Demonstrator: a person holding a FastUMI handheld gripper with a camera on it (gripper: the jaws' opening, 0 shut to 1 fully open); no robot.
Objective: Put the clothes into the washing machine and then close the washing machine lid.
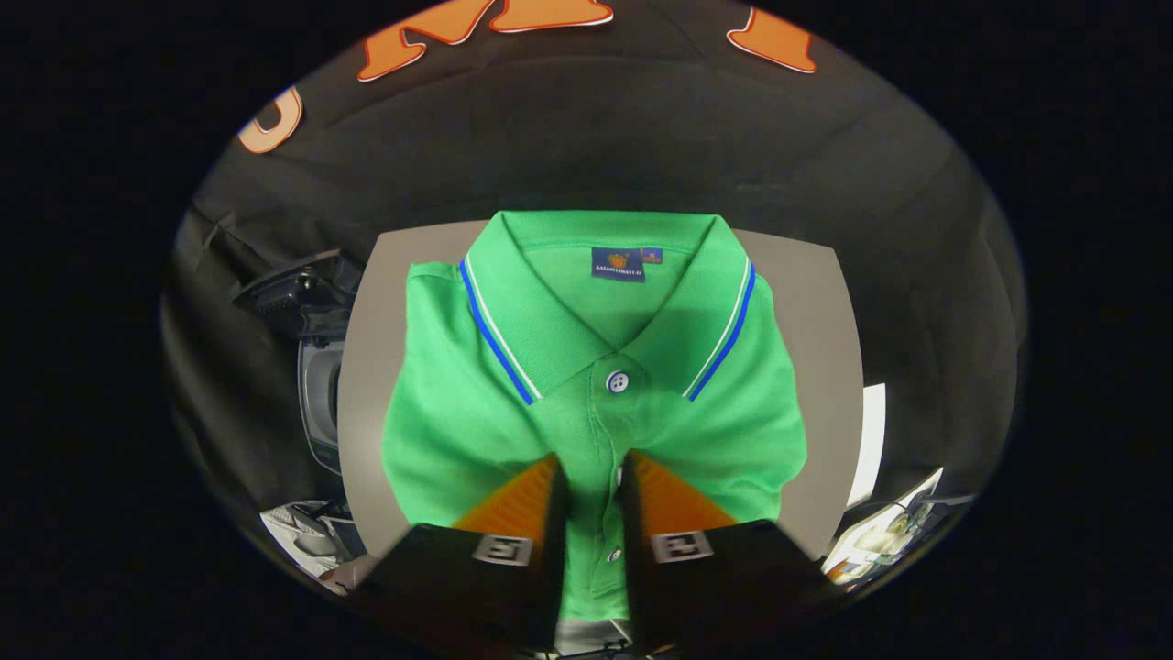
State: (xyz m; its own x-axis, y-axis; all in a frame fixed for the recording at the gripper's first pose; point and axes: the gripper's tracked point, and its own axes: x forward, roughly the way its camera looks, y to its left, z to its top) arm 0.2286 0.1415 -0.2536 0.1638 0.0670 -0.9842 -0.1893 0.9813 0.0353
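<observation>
A folded green polo shirt (586,367) with a blue-and-white striped collar lies on a light grey table (825,367). My gripper (594,467) is down on the shirt's front, below the collar button. Its fingers (527,504) are drawn close together, and the button placket is pinched in the narrow gap between them. To the left of the table and lower down stands the washing machine (321,403), with its dark lid (293,289) raised.
The booth's black cloth hangs behind the table. A pale basket-like object (302,532) sits low on the left near the machine. White items (880,532) lie off the table's right side.
</observation>
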